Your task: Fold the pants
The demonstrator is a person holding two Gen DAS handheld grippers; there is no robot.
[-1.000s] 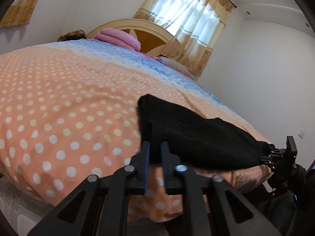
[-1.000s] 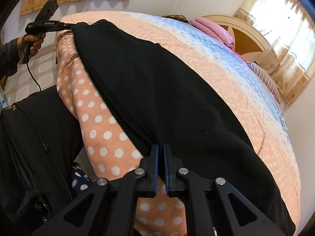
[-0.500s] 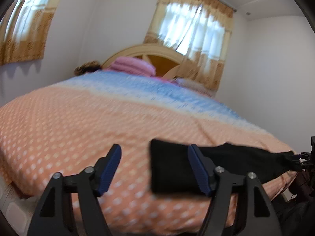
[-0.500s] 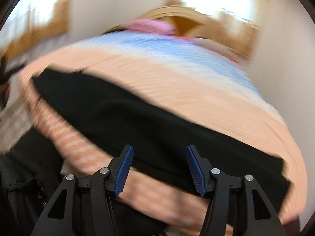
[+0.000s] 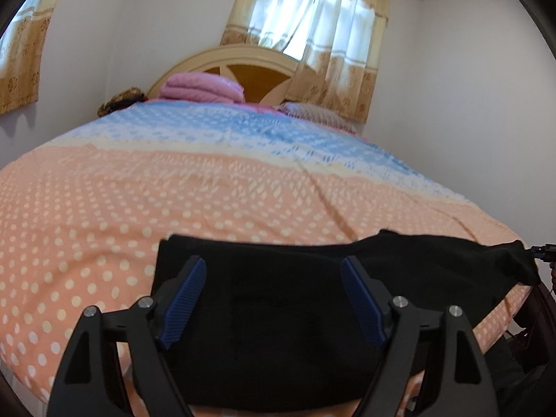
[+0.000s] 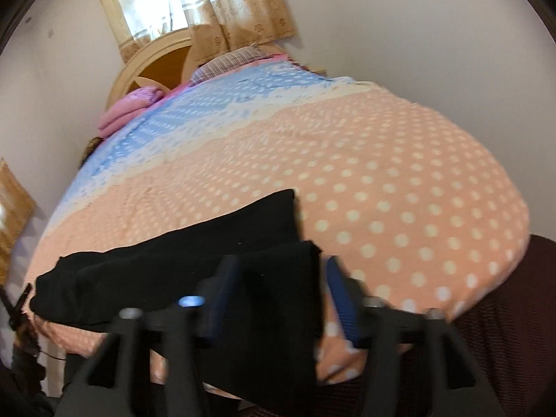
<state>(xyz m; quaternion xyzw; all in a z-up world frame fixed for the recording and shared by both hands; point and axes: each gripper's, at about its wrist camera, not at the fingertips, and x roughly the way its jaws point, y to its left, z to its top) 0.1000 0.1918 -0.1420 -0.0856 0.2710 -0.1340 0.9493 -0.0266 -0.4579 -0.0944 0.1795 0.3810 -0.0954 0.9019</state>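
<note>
Pants (image 5: 278,299) are lying along the near edge of the bed (image 5: 173,191) now, flat on the dotted cover, and you are no longer holding them at either end. A second ago both of your tools were pinched tight on the black cloth, the left at one end and the right at the other, with the fabric stretched between them; half a second ago both sets of jaws were already parting. Now your left gripper (image 5: 272,299) is hovering wide open over the nearer end of the pants, blue pads either side of the cloth and clamping nothing. Your right gripper (image 6: 278,299) is also standing open, though that view is blurred by motion; its left finger is crossing in front of the cloth and its right one is sitting just past the cloth's end, over the cover. In the right view the pants are showing two layers, a narrower one lying on top of a longer one that is running away toward your left hand, so I judge one fold is laid and you are letting it settle. From the left view the far end is drooping a little off the bed's corner near your right tool's tip. That means the next fold is waiting on a fresh grip: you are probably regrasping one end to bring it over the other, and the overhanging end is what may slide if you are tugging carelessly. Pillows (image 5: 201,87) at the headboard are well apart from all this.
</note>
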